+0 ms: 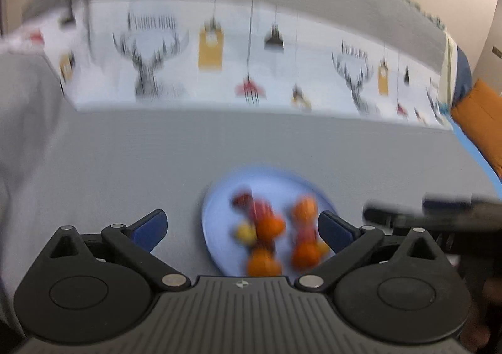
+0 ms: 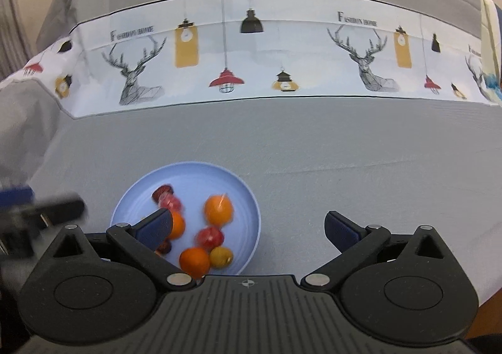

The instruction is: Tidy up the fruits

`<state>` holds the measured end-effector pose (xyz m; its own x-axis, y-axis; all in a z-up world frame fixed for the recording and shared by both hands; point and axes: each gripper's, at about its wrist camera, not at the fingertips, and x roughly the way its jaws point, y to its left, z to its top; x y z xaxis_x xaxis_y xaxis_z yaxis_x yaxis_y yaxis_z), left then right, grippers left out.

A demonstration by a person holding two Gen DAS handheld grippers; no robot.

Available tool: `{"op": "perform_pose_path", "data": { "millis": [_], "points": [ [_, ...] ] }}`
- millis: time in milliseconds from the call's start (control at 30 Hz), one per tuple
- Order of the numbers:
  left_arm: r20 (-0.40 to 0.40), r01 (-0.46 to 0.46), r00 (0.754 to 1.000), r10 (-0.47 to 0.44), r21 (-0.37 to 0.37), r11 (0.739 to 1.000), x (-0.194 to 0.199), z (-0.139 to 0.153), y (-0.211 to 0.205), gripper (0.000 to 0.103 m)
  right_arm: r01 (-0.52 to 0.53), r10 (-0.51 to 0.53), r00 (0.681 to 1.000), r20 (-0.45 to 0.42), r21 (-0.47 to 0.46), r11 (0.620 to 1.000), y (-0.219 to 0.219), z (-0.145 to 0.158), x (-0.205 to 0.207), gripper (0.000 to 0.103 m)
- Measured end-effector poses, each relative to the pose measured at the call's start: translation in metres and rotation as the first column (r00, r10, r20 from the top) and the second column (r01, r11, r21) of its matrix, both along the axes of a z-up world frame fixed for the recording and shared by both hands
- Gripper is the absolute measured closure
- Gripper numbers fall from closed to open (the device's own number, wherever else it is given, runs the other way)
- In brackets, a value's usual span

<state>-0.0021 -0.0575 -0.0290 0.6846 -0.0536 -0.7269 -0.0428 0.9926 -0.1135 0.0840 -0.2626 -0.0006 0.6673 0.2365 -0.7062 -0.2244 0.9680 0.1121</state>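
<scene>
A light blue plate (image 2: 244,197) sits on the grey tablecloth and holds several fruits: oranges (image 2: 218,209), a red apple (image 2: 210,237), a yellow fruit (image 2: 221,257) and dark red fruits (image 2: 163,192). My right gripper (image 2: 249,228) is open and empty, just above and right of the plate. The left wrist view is blurred; it shows the same plate (image 1: 219,194) with the fruits (image 1: 269,227). My left gripper (image 1: 241,228) is open and empty above the plate's near edge.
A white band with deer and lamp prints (image 2: 251,50) crosses the cloth behind the plate. The other gripper shows at the left edge of the right wrist view (image 2: 37,213) and at the right edge of the left wrist view (image 1: 439,213). An orange cushion (image 1: 483,122) lies far right.
</scene>
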Motion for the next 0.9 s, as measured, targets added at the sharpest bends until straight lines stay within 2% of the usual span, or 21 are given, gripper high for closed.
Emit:
{"op": "perform_pose_path", "data": {
  "millis": [67,167,267,367,567,900],
  "points": [
    [-0.097,-0.023,0.995,0.022,-0.004,1.000,0.011,-0.014,0.005,0.001,-0.024,0.024,1.000,0.011,-0.037,0.999,0.006,-0.002,-0.003,0.001],
    [-0.094,-0.099,0.990,0.101,0.021,0.995,0.023,-0.018,0.018,0.001,-0.026,0.025,1.000,-0.012,-0.070,0.997,0.011,-0.010,0.004,0.001],
    [-0.112,-0.134,0.984,0.136,0.026,0.991,0.030,-0.022,0.024,0.001,-0.023,0.020,0.999,-0.047,-0.066,0.998,0.014,-0.018,0.012,0.001],
    [-0.149,-0.120,0.982,0.119,0.008,0.993,0.034,-0.028,0.023,0.001,-0.029,0.025,0.997,-0.068,-0.068,0.997,0.018,-0.024,0.016,0.001],
    [-0.184,-0.067,0.980,0.075,0.050,0.996,0.039,-0.040,0.011,0.001,-0.044,0.038,0.996,-0.079,-0.079,0.996,0.024,-0.028,0.020,0.001],
    [-0.188,-0.060,0.980,0.067,0.044,0.997,0.041,-0.042,0.007,0.001,-0.035,0.027,0.996,-0.090,-0.081,0.996,0.018,-0.030,0.021,0.001]
  ]
}}
